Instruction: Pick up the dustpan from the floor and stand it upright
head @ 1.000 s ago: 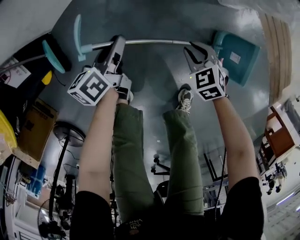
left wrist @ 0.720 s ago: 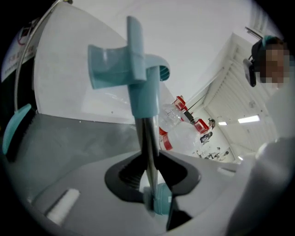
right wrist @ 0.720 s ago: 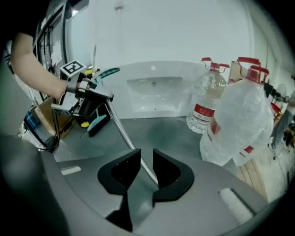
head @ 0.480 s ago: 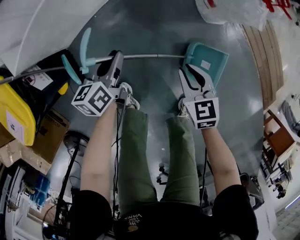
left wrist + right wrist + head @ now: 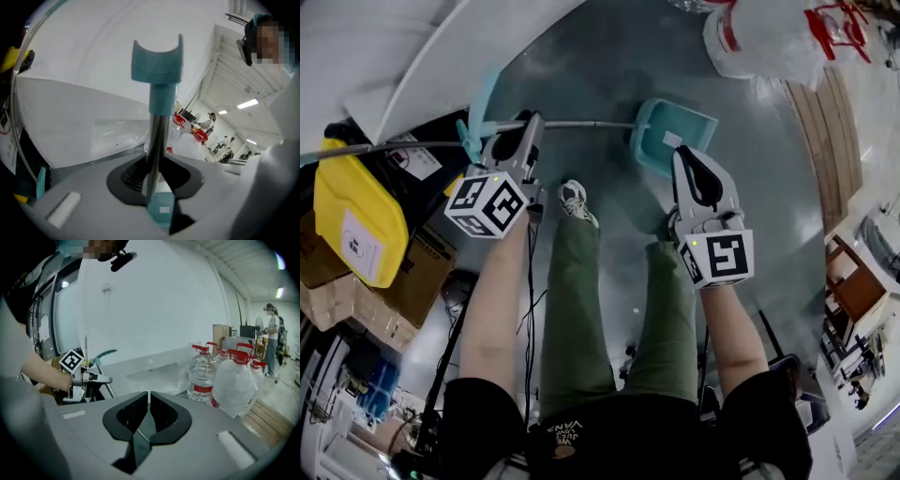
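The teal dustpan [image 5: 673, 136] has a long metal pole [image 5: 581, 124] ending in a teal grip [image 5: 478, 111]. My left gripper [image 5: 529, 124] is shut on the pole close to that grip. In the left gripper view the pole [image 5: 157, 140] runs up between the pads, with the grip [image 5: 157, 68] above and the labelled pan [image 5: 161, 211] below. My right gripper [image 5: 686, 157] sits just below the pan, apart from it. Its jaws have just been closing and meet with nothing between them [image 5: 148, 397]. Whether the pan touches the floor I cannot tell.
A yellow container [image 5: 352, 220] and cardboard boxes [image 5: 412, 281] stand at the left under a white panel [image 5: 441, 47]. Large water bottles [image 5: 769, 37] and a wooden pallet [image 5: 825, 112] are at the upper right. The person's shoe [image 5: 575, 202] is between the grippers.
Both grippers have risen. The right one has come off the pole by the pan and closed empty. The pan has swung in toward the left gripper.
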`<state>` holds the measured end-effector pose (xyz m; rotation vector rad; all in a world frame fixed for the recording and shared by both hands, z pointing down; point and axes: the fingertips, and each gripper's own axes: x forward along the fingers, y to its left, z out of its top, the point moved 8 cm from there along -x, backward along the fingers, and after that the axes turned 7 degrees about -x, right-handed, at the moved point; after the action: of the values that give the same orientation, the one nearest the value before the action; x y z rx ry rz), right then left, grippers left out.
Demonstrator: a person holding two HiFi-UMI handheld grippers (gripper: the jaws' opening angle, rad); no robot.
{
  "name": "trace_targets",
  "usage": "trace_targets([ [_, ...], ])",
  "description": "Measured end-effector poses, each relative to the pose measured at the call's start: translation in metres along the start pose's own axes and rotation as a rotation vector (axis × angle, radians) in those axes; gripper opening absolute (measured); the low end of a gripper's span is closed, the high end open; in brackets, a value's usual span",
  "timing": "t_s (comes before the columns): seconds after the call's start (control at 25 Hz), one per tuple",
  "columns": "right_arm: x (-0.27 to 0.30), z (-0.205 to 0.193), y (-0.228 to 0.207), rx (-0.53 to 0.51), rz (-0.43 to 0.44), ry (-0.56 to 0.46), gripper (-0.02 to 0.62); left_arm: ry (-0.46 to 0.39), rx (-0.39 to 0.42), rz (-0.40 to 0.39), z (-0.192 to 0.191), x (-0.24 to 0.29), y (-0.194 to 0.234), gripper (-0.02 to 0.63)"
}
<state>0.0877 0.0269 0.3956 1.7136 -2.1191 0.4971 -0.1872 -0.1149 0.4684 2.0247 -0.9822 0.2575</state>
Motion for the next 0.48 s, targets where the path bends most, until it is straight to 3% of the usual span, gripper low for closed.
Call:
trace_targets([
  [0.48, 0.018, 0.075, 0.058, 0.078, 0.043, -0.079, 0.003, -0.021, 0.206, 0.039, 0.086, -0.052, 0.044, 0.140],
])
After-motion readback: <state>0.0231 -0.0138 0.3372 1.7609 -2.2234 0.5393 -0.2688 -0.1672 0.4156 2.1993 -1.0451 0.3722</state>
